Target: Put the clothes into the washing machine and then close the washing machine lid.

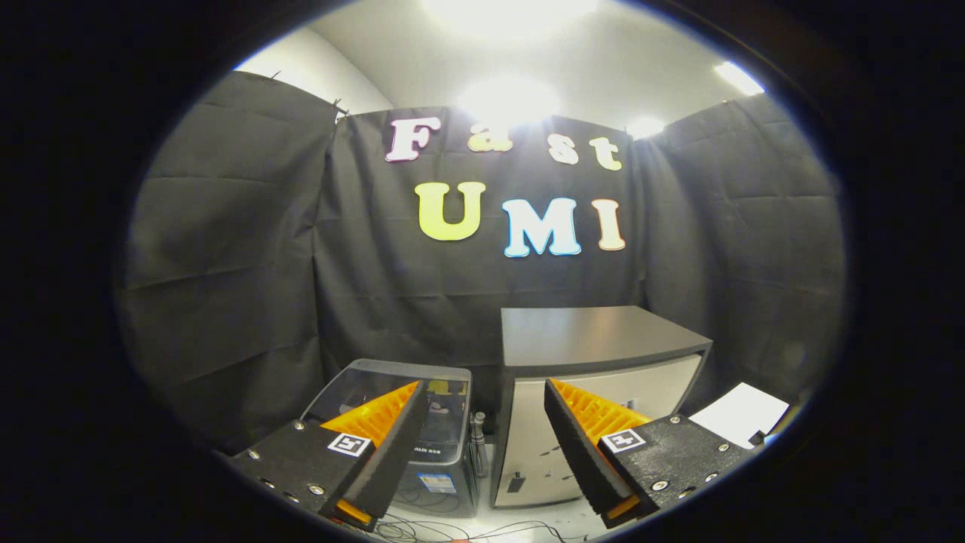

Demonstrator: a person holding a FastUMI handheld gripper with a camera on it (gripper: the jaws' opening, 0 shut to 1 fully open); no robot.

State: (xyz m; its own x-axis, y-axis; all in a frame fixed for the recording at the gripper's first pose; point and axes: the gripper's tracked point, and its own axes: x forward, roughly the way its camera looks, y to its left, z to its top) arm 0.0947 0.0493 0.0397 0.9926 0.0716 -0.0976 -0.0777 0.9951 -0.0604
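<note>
My gripper is open, with a wide gap and nothing between its fingers. It is held level and looks across the booth. Beyond the left finger, low on the floor, stands a small grey top-loading washing machine. Its dark see-through lid appears to lie flat on top. The left finger hides much of the machine's left side.
A pale cabinet with a dark flat top stands right of the washing machine, beyond the right finger. A white sheet lies further right. Thin cables trail over the floor in front. Black cloth walls close the booth.
</note>
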